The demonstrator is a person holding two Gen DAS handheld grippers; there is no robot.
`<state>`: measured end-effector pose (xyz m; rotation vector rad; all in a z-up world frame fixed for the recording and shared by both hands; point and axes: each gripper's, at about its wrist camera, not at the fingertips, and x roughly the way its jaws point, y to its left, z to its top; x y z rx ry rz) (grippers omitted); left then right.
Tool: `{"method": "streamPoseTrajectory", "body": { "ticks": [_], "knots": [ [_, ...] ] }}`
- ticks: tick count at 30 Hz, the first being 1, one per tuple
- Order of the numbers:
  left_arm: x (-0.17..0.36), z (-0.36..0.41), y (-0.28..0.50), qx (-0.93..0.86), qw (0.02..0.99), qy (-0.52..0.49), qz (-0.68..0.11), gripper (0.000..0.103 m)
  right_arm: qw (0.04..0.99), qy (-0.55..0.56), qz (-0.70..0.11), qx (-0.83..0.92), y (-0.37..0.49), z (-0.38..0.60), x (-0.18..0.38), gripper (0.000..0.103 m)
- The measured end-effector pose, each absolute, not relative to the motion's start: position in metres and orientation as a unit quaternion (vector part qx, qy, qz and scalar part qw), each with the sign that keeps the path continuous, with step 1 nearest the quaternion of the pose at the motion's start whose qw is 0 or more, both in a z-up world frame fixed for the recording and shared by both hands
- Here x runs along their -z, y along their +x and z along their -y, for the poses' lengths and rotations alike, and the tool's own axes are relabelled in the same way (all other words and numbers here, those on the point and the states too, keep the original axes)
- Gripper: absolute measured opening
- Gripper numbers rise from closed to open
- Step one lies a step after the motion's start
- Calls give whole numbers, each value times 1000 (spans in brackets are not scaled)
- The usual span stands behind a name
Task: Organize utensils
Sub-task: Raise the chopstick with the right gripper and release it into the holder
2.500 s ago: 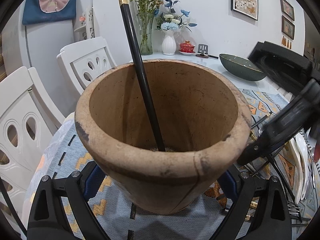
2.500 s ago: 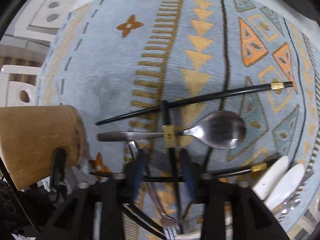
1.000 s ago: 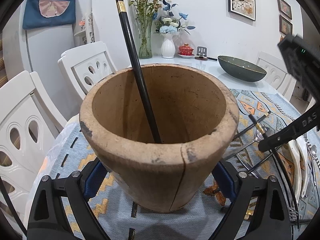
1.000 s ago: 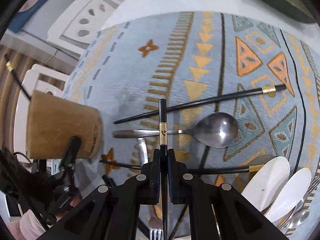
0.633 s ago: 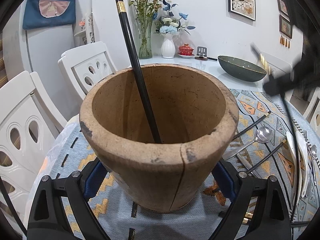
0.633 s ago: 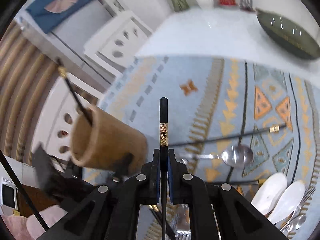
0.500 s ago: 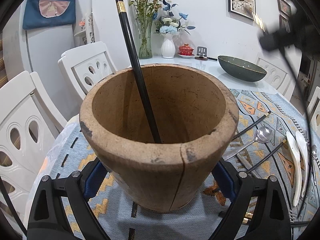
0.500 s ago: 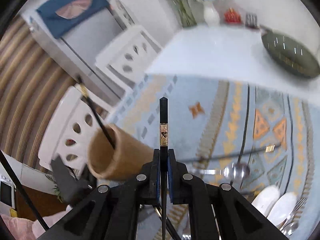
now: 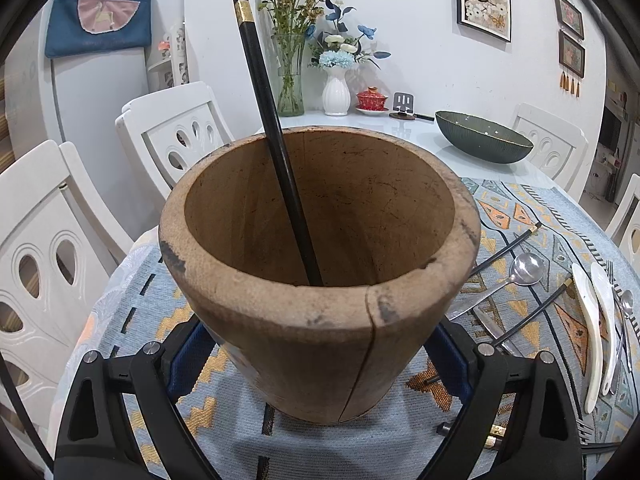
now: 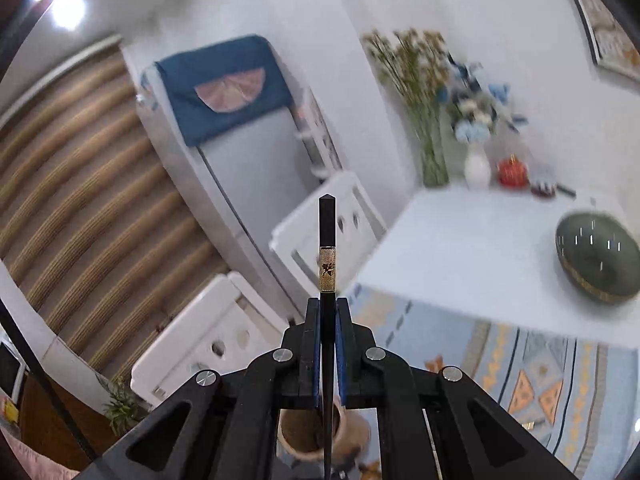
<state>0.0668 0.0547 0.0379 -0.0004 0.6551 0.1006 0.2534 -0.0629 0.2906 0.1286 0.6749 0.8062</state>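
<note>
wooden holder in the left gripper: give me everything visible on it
The wooden holder is a round, tapered cup of worn tan wood, wider at its thick rim, with dark scuffs and a long crack down the front wall. It stands upright on the patterned blue cloth, with the left gripper clasping its lower sides. One black chopstick with a gold band leans inside against the far rim. In the right wrist view it sits small below the right gripper.
</note>
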Motion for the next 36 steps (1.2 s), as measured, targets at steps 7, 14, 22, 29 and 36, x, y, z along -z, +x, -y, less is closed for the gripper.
{"method": "streamPoseTrajectory", "body": {
  "ticks": [7, 14, 22, 29, 36],
  "knots": [
    [-38, -55, 68, -49, 945, -1, -322, 94, 879, 59, -249, -402, 247, 37, -296, 6],
    [-37, -55, 68, -49, 945, -2, -323, 95, 876, 35, -226, -424, 242, 13, -269, 6],
    [-37, -55, 68, -49, 945, -3, -323, 95, 871, 15, -232, -433, 239, 5, -244, 6],
    [-36, -55, 68, -48, 945, -4, -323, 96, 870, -15, -236, -433, 234, -2, -234, 6],
    [-37, -55, 68, -48, 945, -4, -323, 96, 869, -43, -234, -433, 227, -7, -229, 6]
  ]
}}
